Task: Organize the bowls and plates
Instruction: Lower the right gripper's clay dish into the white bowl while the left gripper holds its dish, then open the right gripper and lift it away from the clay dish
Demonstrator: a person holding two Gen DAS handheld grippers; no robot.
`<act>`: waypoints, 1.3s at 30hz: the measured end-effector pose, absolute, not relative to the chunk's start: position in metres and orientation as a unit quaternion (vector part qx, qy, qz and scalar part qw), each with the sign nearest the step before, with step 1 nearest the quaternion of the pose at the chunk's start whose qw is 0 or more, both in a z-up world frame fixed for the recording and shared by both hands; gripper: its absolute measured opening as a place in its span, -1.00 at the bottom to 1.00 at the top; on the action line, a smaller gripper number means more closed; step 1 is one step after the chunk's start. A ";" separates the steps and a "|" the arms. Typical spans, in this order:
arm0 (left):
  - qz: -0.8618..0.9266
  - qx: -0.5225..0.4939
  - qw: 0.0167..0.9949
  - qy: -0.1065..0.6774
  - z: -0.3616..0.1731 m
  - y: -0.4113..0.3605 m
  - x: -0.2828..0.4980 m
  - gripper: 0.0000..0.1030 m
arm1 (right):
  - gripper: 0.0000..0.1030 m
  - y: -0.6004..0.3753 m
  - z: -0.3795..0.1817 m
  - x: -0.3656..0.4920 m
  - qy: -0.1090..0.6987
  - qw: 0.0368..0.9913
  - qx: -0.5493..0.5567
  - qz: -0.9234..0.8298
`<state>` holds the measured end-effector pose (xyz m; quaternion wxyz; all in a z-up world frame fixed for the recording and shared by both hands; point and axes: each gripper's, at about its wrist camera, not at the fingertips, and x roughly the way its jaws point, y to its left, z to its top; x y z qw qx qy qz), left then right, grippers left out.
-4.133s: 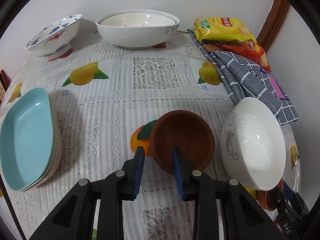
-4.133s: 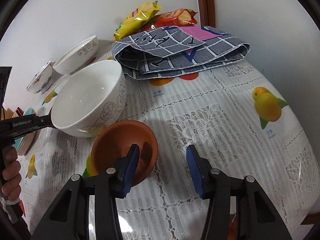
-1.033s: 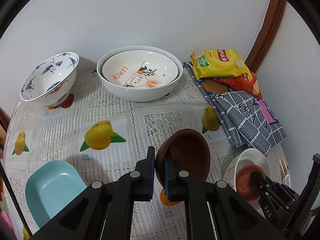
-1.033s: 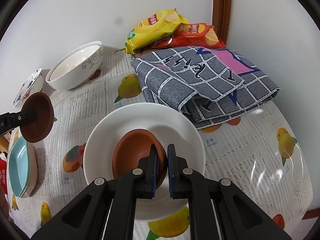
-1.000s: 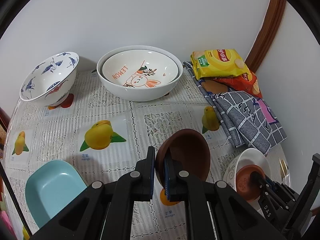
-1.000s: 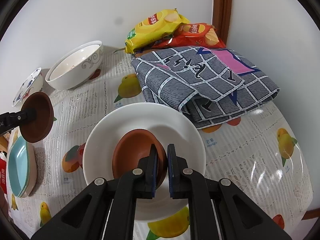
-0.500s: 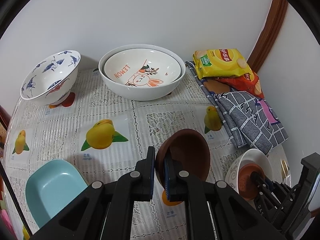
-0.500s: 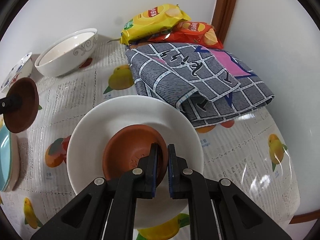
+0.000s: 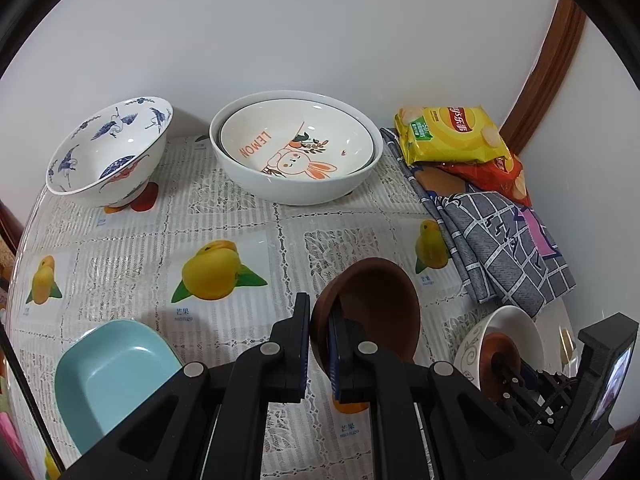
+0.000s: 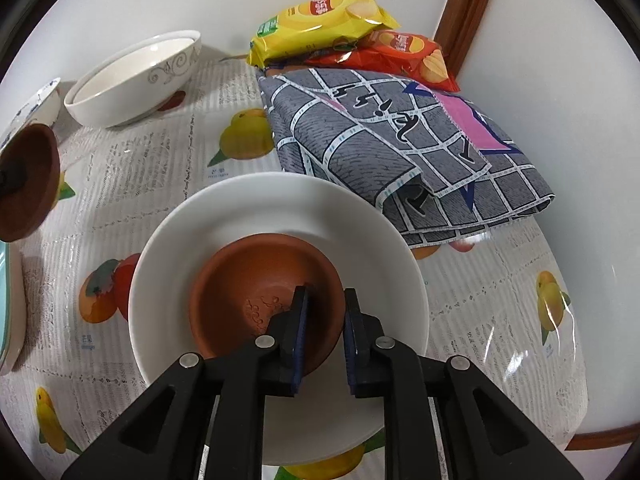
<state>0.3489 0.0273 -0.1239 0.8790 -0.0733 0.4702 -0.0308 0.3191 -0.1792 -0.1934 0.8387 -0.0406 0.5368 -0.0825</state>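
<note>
While the right gripper (image 10: 323, 334) opens its jaws around the rim of the brown bowl (image 10: 264, 292) nested in the white bowl (image 10: 276, 312), the left gripper (image 9: 320, 350) clamps a second brown bowl (image 9: 372, 312) aloft, unstacked, blue-patterned bowl (image 9: 108, 152) standing alone far left.

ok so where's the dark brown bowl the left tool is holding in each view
Left wrist: the dark brown bowl sits at lower centre, its rim pinched in the left tool, above the tablecloth.
Right wrist: the same bowl shows at the far left edge, tilted on its side.
Shared landmark: the yellow chip bag lies at the back by the wall in both views.
</note>
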 end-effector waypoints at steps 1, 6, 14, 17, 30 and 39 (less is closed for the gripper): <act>-0.030 -0.074 0.879 0.470 -0.124 0.028 0.349 -0.84 | -0.68 -0.178 -0.194 0.320 0.538 0.838 -0.043 -0.084; -0.032 -0.077 0.880 0.468 -0.122 0.029 0.348 -0.84 | -0.67 -0.177 -0.195 0.320 0.543 0.833 -0.045 -0.089; -0.033 -0.077 0.880 0.467 -0.120 0.030 0.347 -0.84 | -0.65 -0.180 -0.195 0.320 0.544 0.834 -0.038 -0.081; -0.033 -0.076 0.881 0.466 -0.118 0.029 0.346 -0.84 | -0.62 -0.181 -0.193 0.318 0.544 0.835 -0.031 -0.074; -0.036 -0.048 0.888 0.455 -0.111 0.002 0.333 -0.84 | -0.34 -0.205 -0.150 0.282 0.501 0.865 0.025 -0.037; -0.079 -0.074 0.871 0.480 -0.116 -0.038 0.313 -0.84 | -0.34 -0.253 -0.117 0.249 0.464 0.882 0.070 -0.050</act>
